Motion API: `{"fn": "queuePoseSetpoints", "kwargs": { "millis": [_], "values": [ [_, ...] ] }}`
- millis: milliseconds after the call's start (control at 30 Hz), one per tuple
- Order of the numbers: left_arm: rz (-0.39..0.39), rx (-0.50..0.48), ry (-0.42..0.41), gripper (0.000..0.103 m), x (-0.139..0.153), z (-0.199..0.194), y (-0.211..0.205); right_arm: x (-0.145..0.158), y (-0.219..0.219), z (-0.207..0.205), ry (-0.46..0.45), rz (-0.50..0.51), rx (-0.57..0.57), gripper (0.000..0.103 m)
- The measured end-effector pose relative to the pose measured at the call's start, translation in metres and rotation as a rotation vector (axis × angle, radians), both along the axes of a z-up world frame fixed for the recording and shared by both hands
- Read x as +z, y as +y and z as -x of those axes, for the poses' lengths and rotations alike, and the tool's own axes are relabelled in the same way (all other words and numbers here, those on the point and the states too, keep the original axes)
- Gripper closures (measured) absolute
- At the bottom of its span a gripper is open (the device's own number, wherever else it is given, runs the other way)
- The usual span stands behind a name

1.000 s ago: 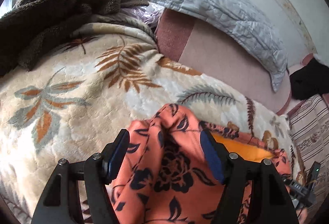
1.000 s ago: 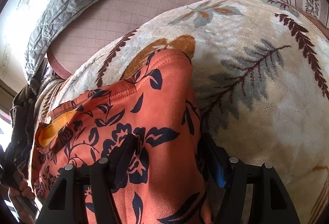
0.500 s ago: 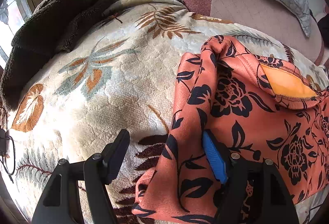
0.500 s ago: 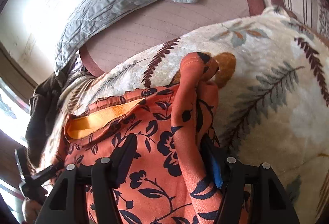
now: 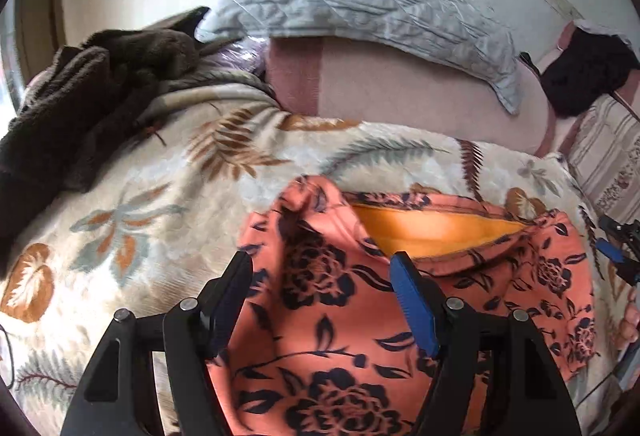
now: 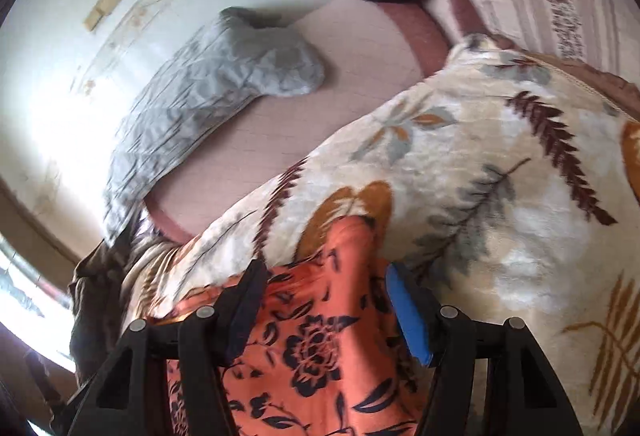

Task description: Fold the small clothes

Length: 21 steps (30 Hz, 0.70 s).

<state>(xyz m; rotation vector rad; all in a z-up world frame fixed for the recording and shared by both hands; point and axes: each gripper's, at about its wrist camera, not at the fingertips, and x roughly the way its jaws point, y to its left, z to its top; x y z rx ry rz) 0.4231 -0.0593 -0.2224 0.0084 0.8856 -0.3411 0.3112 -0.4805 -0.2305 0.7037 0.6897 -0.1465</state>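
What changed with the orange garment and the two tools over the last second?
The left tool swung out to the garment's edge and has come back over the orange floral garment, open. The right tool stayed open above its end. The garment's corner, bunched up half a second ago, lies flatter. The leaf-print blanket is unchanged.

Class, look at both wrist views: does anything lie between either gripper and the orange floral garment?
Nothing visible does. The orange floral garment lies directly between the open fingers of the left gripper, and likewise of the right gripper, on the leaf-print blanket.
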Motion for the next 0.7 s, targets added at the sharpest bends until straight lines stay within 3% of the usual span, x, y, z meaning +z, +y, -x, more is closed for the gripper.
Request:
{"fn": "queuePoseSetpoints", "kwargs": {
  "millis": [100,167,233,333,400,467,567,633,700],
  "values": [
    [-0.005,-0.088,0.132,0.031,-0.031,-0.003,-0.027,-0.024,0.029,-0.024,0.067,-0.104,0.185,0.042],
    [0.005,-0.129,0.203,0.031,-0.05,-0.006,-0.041,-0.043,0.037,-0.034,0.136,-0.108,0.206,0.043],
    [0.017,-0.147,0.203,0.031,-0.058,-0.006,-0.049,-0.054,0.032,-0.037,0.166,-0.07,0.16,0.045],
    [0.031,-0.152,0.174,0.031,-0.061,-0.014,-0.06,-0.065,0.012,-0.035,0.173,-0.131,0.087,0.055],
    [0.042,-0.129,0.199,0.031,-0.062,-0.032,-0.071,-0.067,0.01,-0.038,0.177,-0.15,0.098,0.055],
    [0.048,-0.105,0.192,0.031,-0.057,-0.053,-0.083,-0.066,0.019,-0.039,0.202,-0.094,0.117,0.055],
    [0.233,0.043,0.291,0.031,-0.069,-0.086,-0.069,-0.065,0.022,-0.039,0.218,-0.045,0.136,0.055],
    [0.356,0.1,0.32,0.032,-0.071,-0.093,-0.05,-0.065,0.016,-0.036,0.203,-0.087,0.125,0.055],
    [0.328,0.112,0.282,0.032,-0.06,-0.082,-0.04,-0.064,0.007,-0.031,0.17,-0.16,0.105,0.055]
  ]
}}
